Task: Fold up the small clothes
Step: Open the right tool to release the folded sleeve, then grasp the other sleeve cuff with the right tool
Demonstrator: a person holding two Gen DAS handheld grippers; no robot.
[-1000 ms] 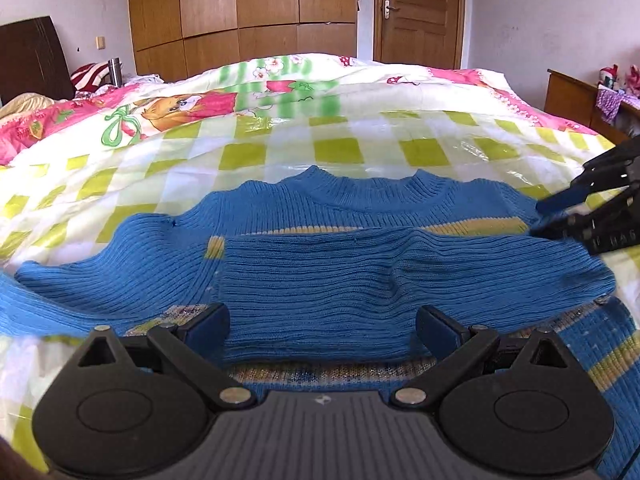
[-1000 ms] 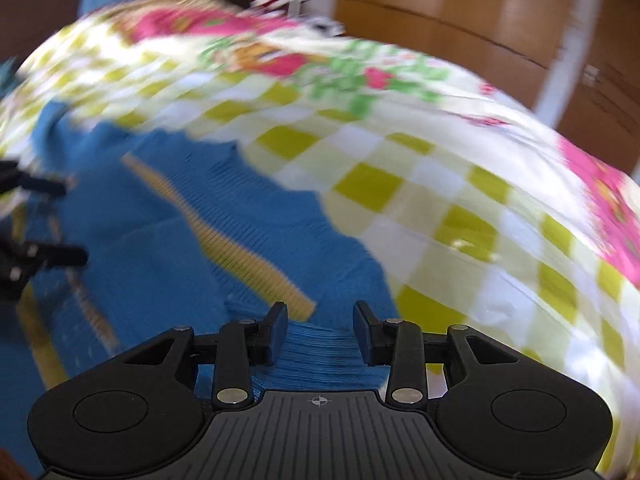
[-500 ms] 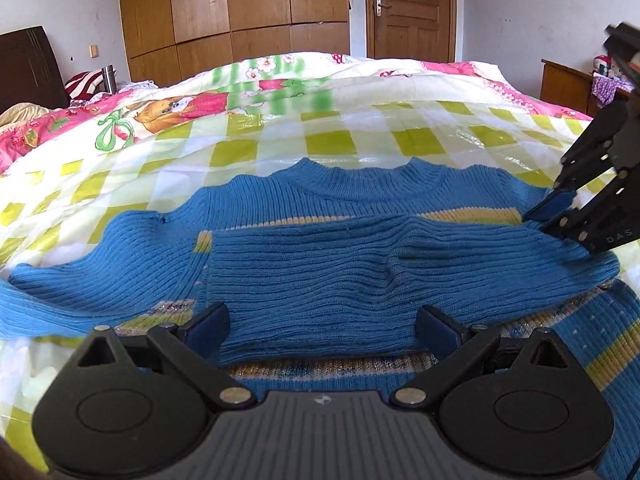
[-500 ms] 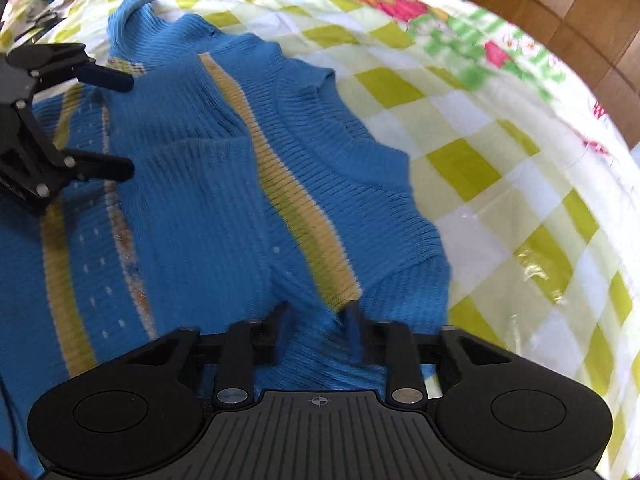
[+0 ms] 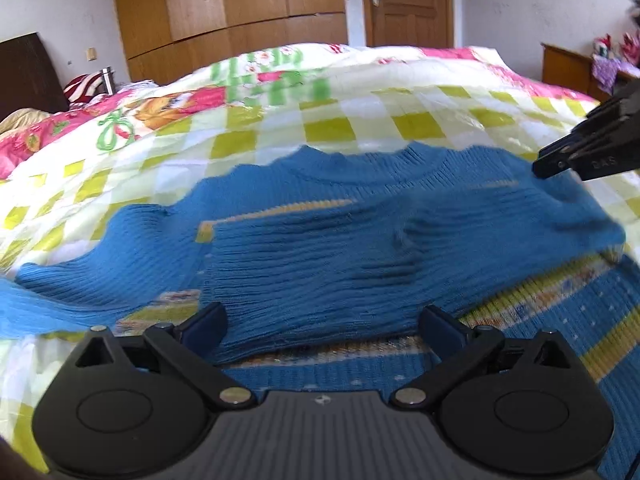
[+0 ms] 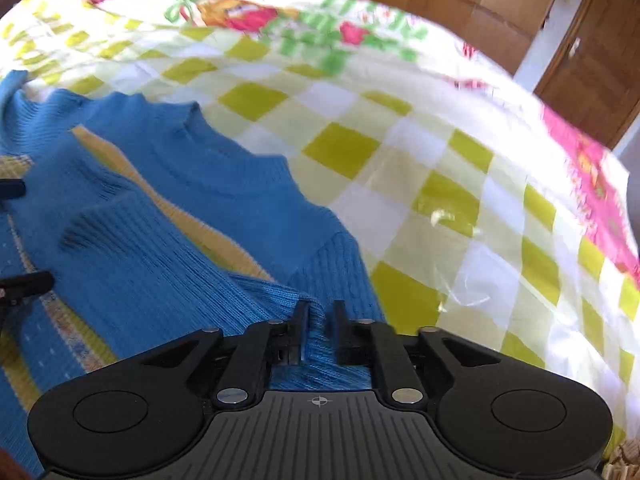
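Lying spread across the checked bedspread [image 5: 328, 128], the blue sweater [image 5: 320, 248] has one sleeve folded over its chest. The right gripper [image 6: 320, 312] has just been closing, and its jaws now pinch a ridge of the knit at the sweater's shoulder edge (the fabric bunches up between the pads). The left gripper [image 5: 322, 320] has its jaws set wide apart, holding nothing, with the folded sleeve's lower edge lying between its fingertips.
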